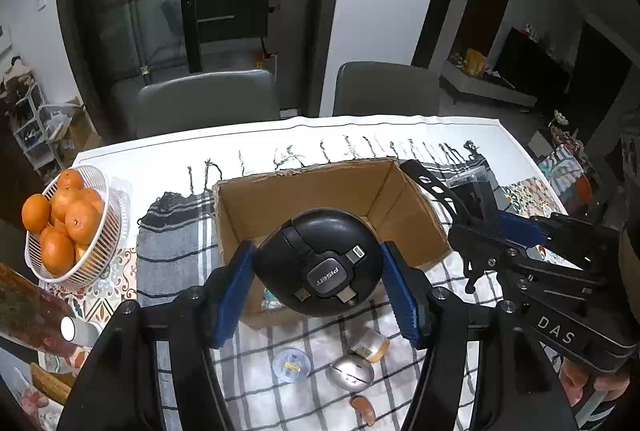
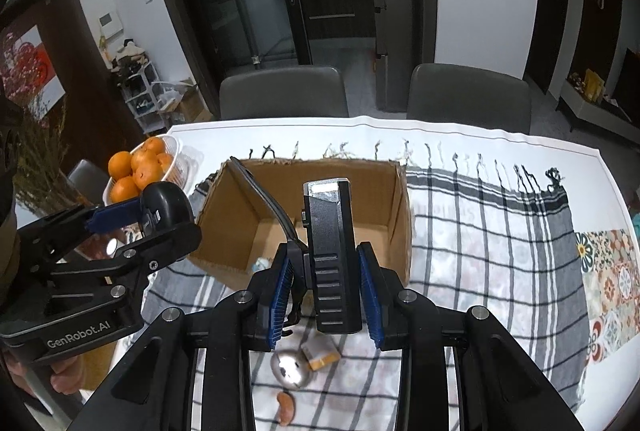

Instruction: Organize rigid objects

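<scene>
Clamped in my left gripper (image 1: pixel 318 285) is one black round cable reel (image 1: pixel 318 263), blue pads pressing both its sides, "PISEN" printed on its hub, plug tips tucked around it. Held between the pads of my right gripper (image 2: pixel 326 287) is one black boxy device (image 2: pixel 332 255), upright, silver cap at its far end, with a black curved arm (image 2: pixel 264 199) sticking up and left from it. Both loads hang above the near wall of one open cardboard box (image 1: pixel 320 199).

Box count: one, brown, flaps off, sitting on a checked black-and-white cloth (image 2: pixel 480 231). Inside it, one small pale item at the near wall; can't tell what it is.

Loose on the cloth below my jaws: one silver egg-shaped gadget (image 1: pixel 350 371), one small jar with a tan lid (image 1: pixel 370 345) lying on its side and touching the silver one, one clear round disc case (image 1: pixel 291 365) just left of them, and one orange fruit segment (image 1: pixel 364 409) nearest me. Four loose pieces total.

Left of the box: one white slatted basket (image 1: pixel 100 231) heaped with oranges (image 1: pixel 68 219), about eight showing, more hidden under them. Near it, one white cylinder end (image 1: pixel 68 329) beside some dried plants.

Far side of the table: two grey chair backs (image 2: pixel 284 91).

In the way: each gripper blocks part of the other camera's side view, and the reel hides the box's near floor from the left wrist camera. A hand (image 1: pixel 588 383) holds the right gripper's handle.
</scene>
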Available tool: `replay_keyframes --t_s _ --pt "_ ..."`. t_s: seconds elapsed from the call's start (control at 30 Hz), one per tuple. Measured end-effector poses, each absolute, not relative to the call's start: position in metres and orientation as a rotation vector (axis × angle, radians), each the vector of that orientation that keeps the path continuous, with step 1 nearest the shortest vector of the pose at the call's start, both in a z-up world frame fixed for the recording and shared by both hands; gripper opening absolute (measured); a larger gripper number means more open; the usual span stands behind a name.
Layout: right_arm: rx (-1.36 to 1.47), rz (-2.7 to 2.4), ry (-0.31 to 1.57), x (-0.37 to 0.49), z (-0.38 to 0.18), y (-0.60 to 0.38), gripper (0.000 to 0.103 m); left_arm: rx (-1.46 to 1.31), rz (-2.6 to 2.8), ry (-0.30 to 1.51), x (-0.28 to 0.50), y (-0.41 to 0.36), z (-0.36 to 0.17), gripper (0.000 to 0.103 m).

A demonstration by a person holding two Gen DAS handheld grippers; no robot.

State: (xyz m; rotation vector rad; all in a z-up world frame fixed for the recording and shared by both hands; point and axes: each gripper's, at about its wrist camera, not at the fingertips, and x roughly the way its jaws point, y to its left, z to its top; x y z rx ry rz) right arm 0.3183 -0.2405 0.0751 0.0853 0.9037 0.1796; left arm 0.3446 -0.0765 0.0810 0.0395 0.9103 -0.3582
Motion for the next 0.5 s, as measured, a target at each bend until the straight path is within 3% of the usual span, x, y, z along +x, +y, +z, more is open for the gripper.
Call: replay_keyframes --t_s 0.5 --pt "0.066 0.173 0.964 0.369 0.052 -0.242 0.033 0.035 -0.325 1.014 0.390 -0.080 0.046 0.062"
